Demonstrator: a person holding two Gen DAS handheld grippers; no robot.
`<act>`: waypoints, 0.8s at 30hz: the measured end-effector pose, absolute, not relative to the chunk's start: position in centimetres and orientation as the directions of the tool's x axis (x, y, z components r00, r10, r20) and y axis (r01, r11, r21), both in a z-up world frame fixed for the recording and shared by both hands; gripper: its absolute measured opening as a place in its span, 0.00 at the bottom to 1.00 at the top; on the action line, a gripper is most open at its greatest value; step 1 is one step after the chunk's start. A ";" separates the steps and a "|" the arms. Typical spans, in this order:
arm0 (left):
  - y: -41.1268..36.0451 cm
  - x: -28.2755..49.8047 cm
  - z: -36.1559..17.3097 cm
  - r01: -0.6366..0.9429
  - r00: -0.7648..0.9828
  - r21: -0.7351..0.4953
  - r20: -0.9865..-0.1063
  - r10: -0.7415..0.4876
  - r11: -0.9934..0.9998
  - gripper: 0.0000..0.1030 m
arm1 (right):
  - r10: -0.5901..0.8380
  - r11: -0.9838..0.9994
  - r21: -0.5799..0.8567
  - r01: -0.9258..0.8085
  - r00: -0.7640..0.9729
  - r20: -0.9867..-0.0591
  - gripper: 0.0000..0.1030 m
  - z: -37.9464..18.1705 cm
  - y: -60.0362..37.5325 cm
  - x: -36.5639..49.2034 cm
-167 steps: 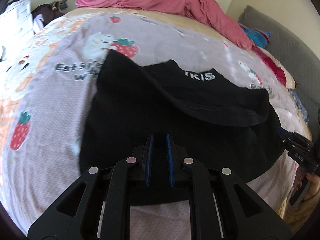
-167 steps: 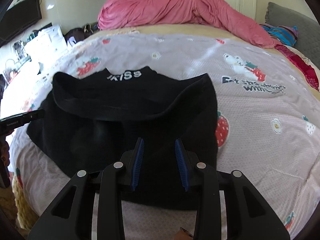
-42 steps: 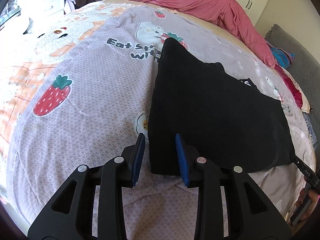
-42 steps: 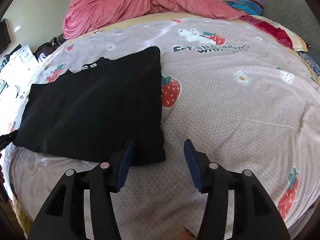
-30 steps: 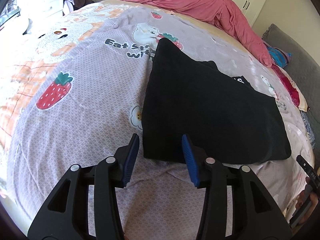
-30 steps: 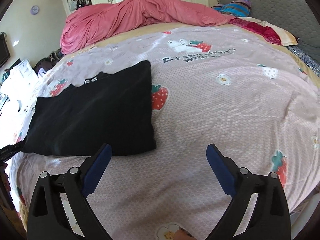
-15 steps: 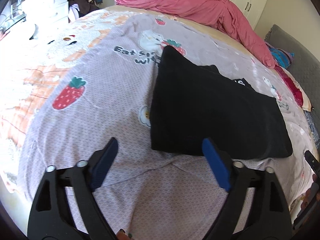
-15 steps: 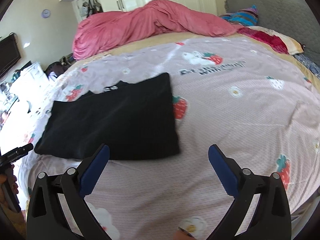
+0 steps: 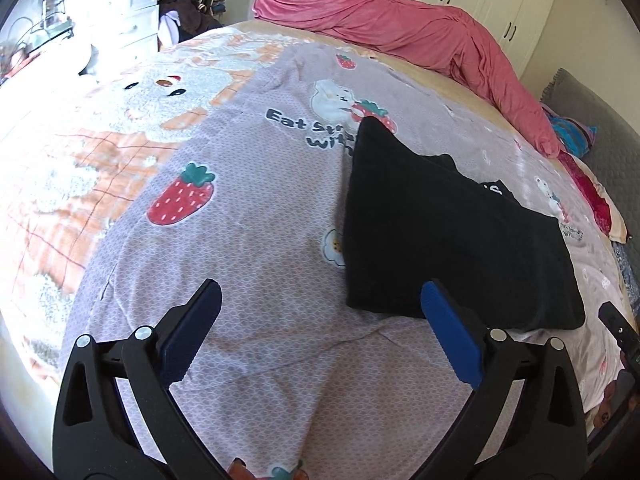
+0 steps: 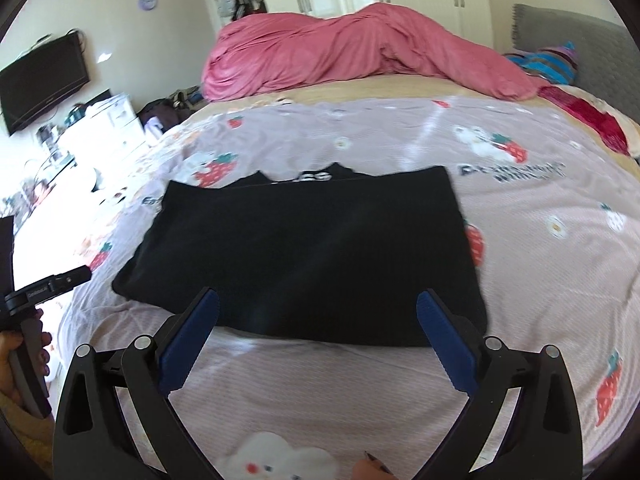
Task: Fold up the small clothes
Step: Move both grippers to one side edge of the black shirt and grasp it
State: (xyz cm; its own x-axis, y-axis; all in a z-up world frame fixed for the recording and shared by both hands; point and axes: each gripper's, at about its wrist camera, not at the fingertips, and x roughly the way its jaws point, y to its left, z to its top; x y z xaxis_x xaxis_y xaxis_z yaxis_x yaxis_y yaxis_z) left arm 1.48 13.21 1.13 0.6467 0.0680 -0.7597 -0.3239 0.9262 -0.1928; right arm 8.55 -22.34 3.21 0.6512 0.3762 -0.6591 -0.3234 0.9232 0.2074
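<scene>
A black garment (image 9: 448, 236) lies folded flat on the strawberry-print bedspread (image 9: 248, 208); a bit of white lettering shows at its far edge. In the right wrist view the garment (image 10: 312, 252) spreads across the middle. My left gripper (image 9: 320, 320) is open and empty, held above the bedspread just left of the garment's near-left corner. My right gripper (image 10: 316, 328) is open and empty, above the garment's near edge. The left gripper also shows at the left edge of the right wrist view (image 10: 48, 286).
A pink duvet (image 10: 360, 52) is heaped at the far side of the bed. Pillows (image 10: 588, 116) and a grey headboard (image 10: 576, 36) lie to the right. White drawers (image 9: 128, 12) and clutter stand beyond the bed's left side. A wall TV (image 10: 40, 80) hangs left.
Both grippers let go of the garment, opened wide and pulled back from it. The garment now lies folded flat. The right wrist view has swung left so the garment is centred.
</scene>
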 end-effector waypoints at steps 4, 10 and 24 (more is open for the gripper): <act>14.0 1.4 1.0 -0.340 0.641 -0.186 -0.763 0.083 0.922 0.91 | 0.402 0.907 0.187 -0.378 0.638 -0.657 0.96 3.7 -19.8 8.8; 15.6 1.2 1.2 -0.374 0.640 -0.179 -0.760 0.113 0.910 0.91 | 0.452 0.870 0.168 -0.463 0.615 -0.646 0.96 4.4 -16.1 8.8; 18.7 3.4 1.7 -0.410 0.637 -0.172 -0.757 0.146 0.896 0.91 | 0.471 0.782 0.044 -0.622 0.543 -0.695 0.96 2.8 -7.2 8.9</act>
State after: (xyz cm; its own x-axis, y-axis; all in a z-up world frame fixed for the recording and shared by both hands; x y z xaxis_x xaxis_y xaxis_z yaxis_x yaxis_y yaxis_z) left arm 3.43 18.71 1.69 0.6372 0.1463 -0.7567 -0.4100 0.8957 -0.1722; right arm 8.95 -7.16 2.80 0.5429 0.4711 -0.6952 -0.6223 0.7815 0.0436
